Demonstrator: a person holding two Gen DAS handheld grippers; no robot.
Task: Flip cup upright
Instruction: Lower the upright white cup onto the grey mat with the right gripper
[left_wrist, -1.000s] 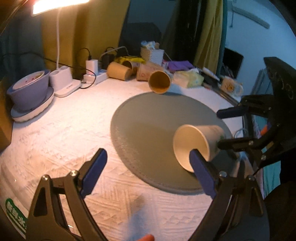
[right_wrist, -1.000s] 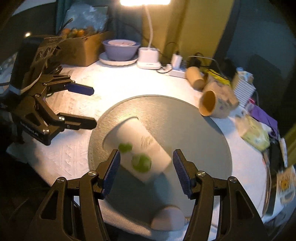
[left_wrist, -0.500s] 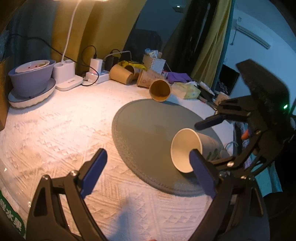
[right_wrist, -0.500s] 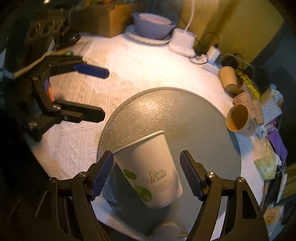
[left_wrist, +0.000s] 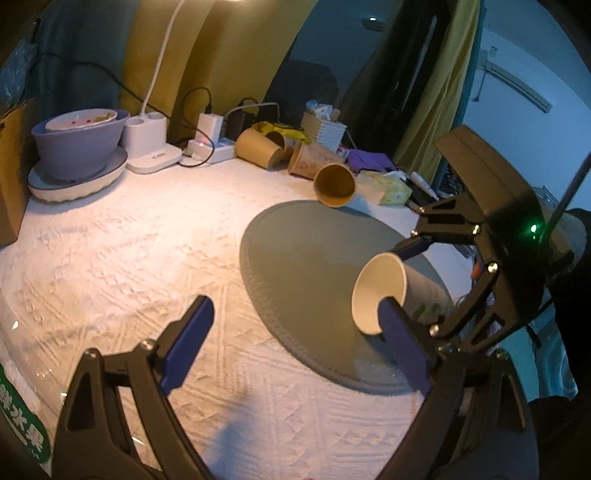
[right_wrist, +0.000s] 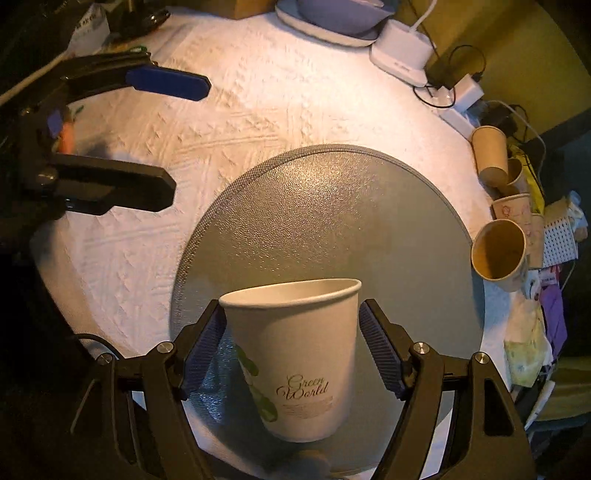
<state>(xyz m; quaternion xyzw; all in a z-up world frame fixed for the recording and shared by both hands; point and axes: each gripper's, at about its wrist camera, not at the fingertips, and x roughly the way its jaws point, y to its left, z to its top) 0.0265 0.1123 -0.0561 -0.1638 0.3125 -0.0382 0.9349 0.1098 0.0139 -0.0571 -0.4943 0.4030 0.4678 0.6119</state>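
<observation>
A white paper cup (right_wrist: 295, 354) with green leaves and "Green World" print is held between the fingers of my right gripper (right_wrist: 293, 347), which is shut on its sides. The cup is tilted, mouth away from the right wrist camera, above the near edge of the round grey mat (right_wrist: 332, 206). In the left wrist view the cup (left_wrist: 380, 291) shows its open mouth, lifted over the mat (left_wrist: 306, 258) at the right. My left gripper (left_wrist: 291, 332) is open and empty over the white tablecloth, left of the mat.
Several brown paper cups (left_wrist: 334, 184) lie on their sides beyond the mat. A purple bowl on a plate (left_wrist: 79, 147), a white lamp base (left_wrist: 151, 147) and a power strip (left_wrist: 207, 149) stand at the back. A tissue pack (left_wrist: 388, 188) lies at the right.
My right gripper has closed on the cup, lifted it off the mat and turned it from lying on its side toward upright. The left gripper stayed open.
</observation>
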